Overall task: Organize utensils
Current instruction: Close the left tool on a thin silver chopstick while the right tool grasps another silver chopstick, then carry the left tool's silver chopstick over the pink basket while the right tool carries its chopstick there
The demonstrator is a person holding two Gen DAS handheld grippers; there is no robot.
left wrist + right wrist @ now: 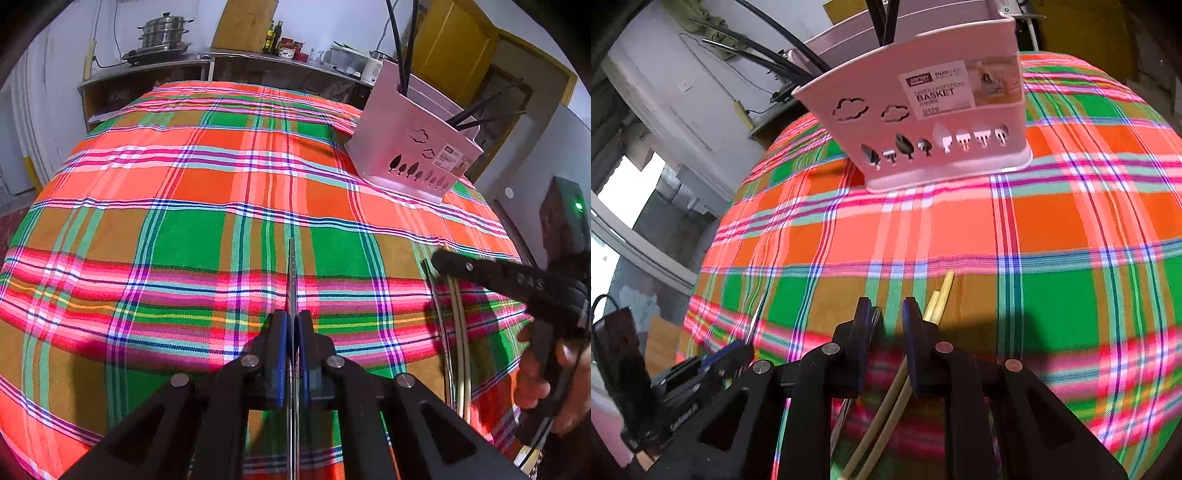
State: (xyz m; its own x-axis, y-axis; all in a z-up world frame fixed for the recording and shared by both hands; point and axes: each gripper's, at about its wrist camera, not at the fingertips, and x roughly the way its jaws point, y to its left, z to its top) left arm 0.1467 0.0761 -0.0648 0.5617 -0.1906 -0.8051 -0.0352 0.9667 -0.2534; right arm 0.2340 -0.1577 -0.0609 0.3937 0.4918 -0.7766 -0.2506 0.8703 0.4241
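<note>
My left gripper (292,325) is shut on a thin metal utensil (291,273) seen edge-on, held above the plaid tablecloth (192,192). A pink utensil basket (413,144) stands at the far right with several black utensils (400,44) in it. My right gripper (886,317) is open over a pair of wooden chopsticks (942,295) lying on the cloth; they pass under its right finger. The right gripper also shows in the left wrist view (458,264), above the chopsticks (460,332). The basket (923,122) stands ahead of the right gripper.
A dark thin utensil (434,291) lies beside the chopsticks. A kitchen counter (155,68) with steel pots (164,31), bottles and jars runs behind the table. A yellow door (454,44) is at the back right. My left gripper shows low left in the right wrist view (713,365).
</note>
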